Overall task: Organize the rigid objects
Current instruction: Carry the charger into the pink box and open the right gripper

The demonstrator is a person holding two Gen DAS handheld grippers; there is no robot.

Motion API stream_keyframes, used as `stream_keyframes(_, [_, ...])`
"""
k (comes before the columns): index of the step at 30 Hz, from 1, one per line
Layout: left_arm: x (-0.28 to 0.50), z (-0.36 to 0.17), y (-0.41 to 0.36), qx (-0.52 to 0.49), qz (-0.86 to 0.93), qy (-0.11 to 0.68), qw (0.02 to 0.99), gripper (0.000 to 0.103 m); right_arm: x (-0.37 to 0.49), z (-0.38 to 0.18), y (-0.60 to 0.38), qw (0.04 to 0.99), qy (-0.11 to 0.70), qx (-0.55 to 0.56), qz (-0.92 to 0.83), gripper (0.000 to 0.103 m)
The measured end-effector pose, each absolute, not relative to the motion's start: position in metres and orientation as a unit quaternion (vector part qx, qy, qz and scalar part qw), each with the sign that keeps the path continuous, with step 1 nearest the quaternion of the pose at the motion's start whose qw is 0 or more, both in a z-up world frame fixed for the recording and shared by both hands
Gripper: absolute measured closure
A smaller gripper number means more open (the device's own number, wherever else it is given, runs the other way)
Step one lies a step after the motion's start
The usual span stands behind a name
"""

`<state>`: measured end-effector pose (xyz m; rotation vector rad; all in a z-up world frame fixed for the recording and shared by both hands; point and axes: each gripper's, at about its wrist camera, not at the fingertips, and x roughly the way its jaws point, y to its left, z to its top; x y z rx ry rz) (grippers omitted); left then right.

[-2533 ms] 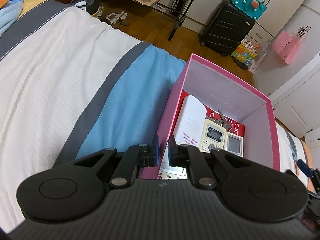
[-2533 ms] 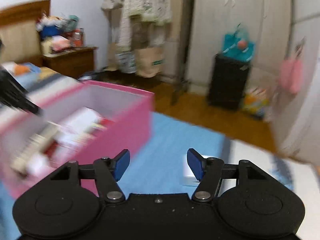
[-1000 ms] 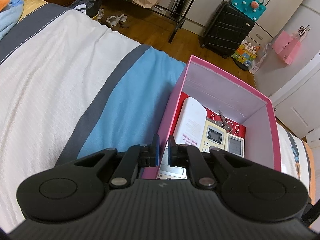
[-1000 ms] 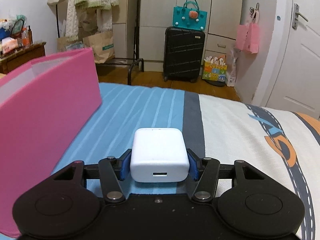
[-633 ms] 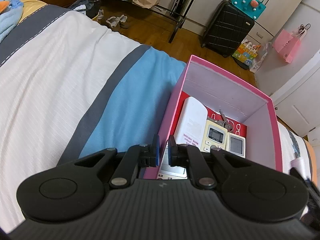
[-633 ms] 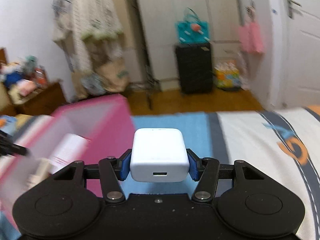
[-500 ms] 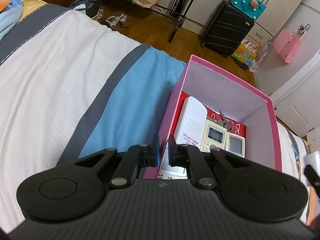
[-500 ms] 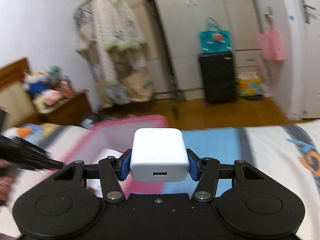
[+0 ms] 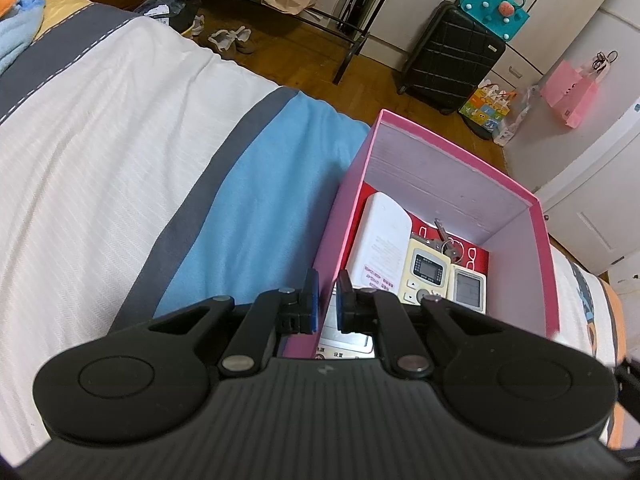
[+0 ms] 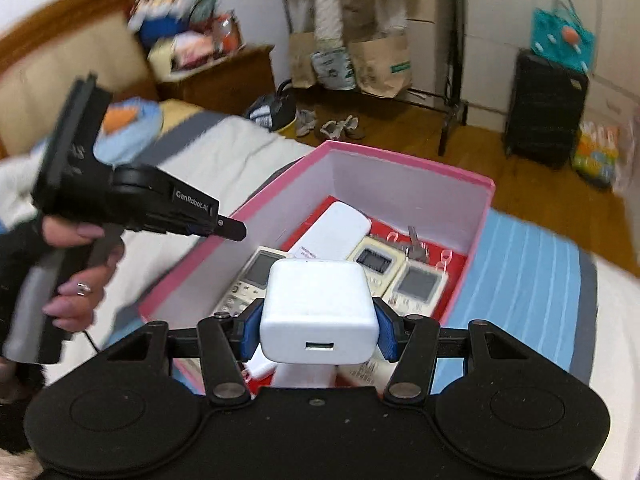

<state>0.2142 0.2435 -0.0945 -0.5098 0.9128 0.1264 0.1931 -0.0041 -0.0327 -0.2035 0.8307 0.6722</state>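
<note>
A white charger block point(image 10: 319, 312) is held between the blue pads of the right gripper point(image 10: 319, 330); the pads are pressed against its two sides, and its port faces the camera. In the right wrist view the block is seen over the near end of the pink box point(image 10: 404, 184), which stands open on the bed point(image 9: 100, 168).

The left gripper point(image 9: 325, 304) is closed narrow, with the near left wall of the pink box pinched between its blue pads point(image 9: 313, 300). In the right wrist view the same gripper is seen at 9 o'clock, held by a hand point(image 10: 76, 276) with a ring on one finger, its tips at the left rim of the box.

Inside the box, a red lining is visible. On it the following items are laid:
- a long white remote point(image 9: 380, 240) at the 11 o'clock side of the floor in the left wrist view;
- a cream remote with a small screen point(image 9: 426, 276), just beside it toward 3 o'clock;
- a white remote with a grey screen point(image 9: 468, 288), touching the cream one on its 3 o'clock side;
- keys point(image 9: 444, 240) at 12 o'clock from the cream remote;
- a further remote with a screen point(image 10: 256, 276), at the left wall in the right wrist view.

The items directly beneath the charger block are partly hidden and cannot be identified.

On the floor beyond the bed, a black suitcase point(image 9: 448, 60) is seen at 1 o'clock, with a teal bag point(image 9: 494, 10) on top.
</note>
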Motion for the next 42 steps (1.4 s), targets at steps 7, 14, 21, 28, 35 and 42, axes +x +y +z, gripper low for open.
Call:
stream_keyframes(7, [0.214, -0.095, 0.246, -0.243, 0.058, 0.435, 0.865, 0.095, 0.233, -0.038, 0.032, 0.866, 0.378, -0.166, 0.284, 0.043])
stream_keyframes(14, [0.214, -0.097, 0.249, -0.247, 0.052, 0.433, 0.865, 0.095, 0.287, -0.065, 0.044, 0.841, 0.456, -0.119, 0.266, 0.043])
stream_keyframes(21, [0.213, -0.098, 0.250, -0.250, 0.046, 0.433, 0.865, 0.095, 0.299, -0.089, 0.056, 0.848, 0.462, -0.136, 0.221, 0.043])
stream_keyframes(28, [0.214, -0.098, 0.250, -0.248, 0.041, 0.433, 0.866, 0.095, 0.308, -0.099, 0.056, 0.823, 0.504, -0.167, 0.203, 0.043])
stream_keyframes(35, [0.215, -0.098, 0.250, -0.247, 0.042, 0.433, 0.866, 0.095, 0.301, -0.087, 0.048, 0.846, 0.467, -0.154, 0.206, 0.037])
stream_keyframes(42, [0.216, -0.097, 0.247, -0.240, 0.049, 0.435, 0.866, 0.095, 0.246, -0.045, -0.001, 0.886, 0.391, -0.066, 0.240, 0.036])
